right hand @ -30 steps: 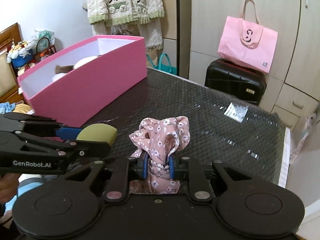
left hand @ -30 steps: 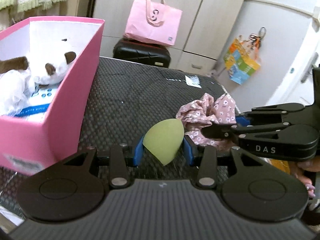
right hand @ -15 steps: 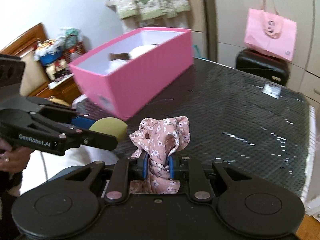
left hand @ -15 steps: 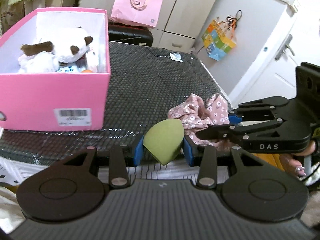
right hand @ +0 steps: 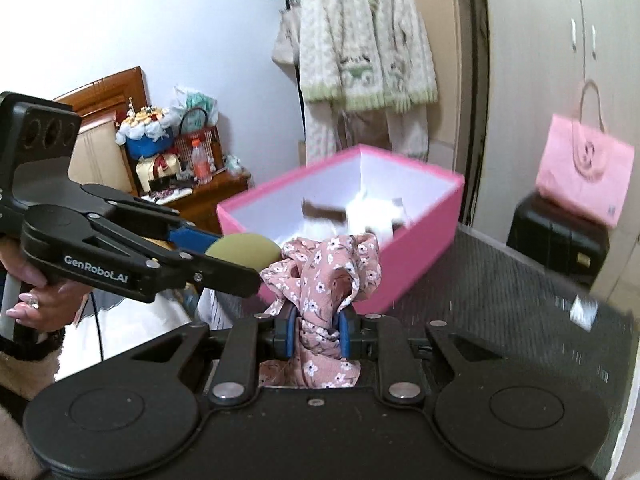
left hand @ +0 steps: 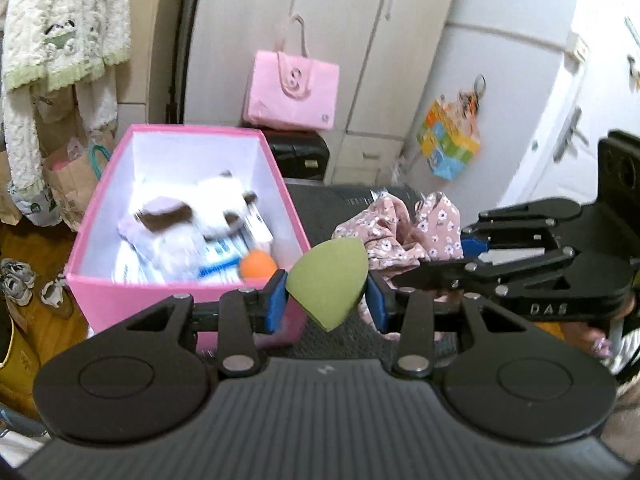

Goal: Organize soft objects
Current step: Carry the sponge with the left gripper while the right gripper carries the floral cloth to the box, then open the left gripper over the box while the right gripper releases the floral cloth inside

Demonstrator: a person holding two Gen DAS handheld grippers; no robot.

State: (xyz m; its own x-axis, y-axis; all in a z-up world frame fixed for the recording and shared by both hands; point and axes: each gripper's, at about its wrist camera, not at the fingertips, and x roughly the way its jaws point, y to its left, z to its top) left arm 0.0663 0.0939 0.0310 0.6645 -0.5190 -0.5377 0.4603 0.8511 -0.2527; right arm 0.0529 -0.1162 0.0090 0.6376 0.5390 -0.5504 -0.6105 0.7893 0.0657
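Above dark table (left hand: 332, 200), both grippers tilt downward beside pink box (left hand: 100, 292).

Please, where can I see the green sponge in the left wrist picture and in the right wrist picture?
Left wrist view: the green sponge sits low in the centre, pinched between the blue pads of the left gripper.
Right wrist view: the green sponge is left of centre, at the tip of the left gripper, which reaches in from the left.
Shared landmark: the pink box, just behind the sponge in both views.
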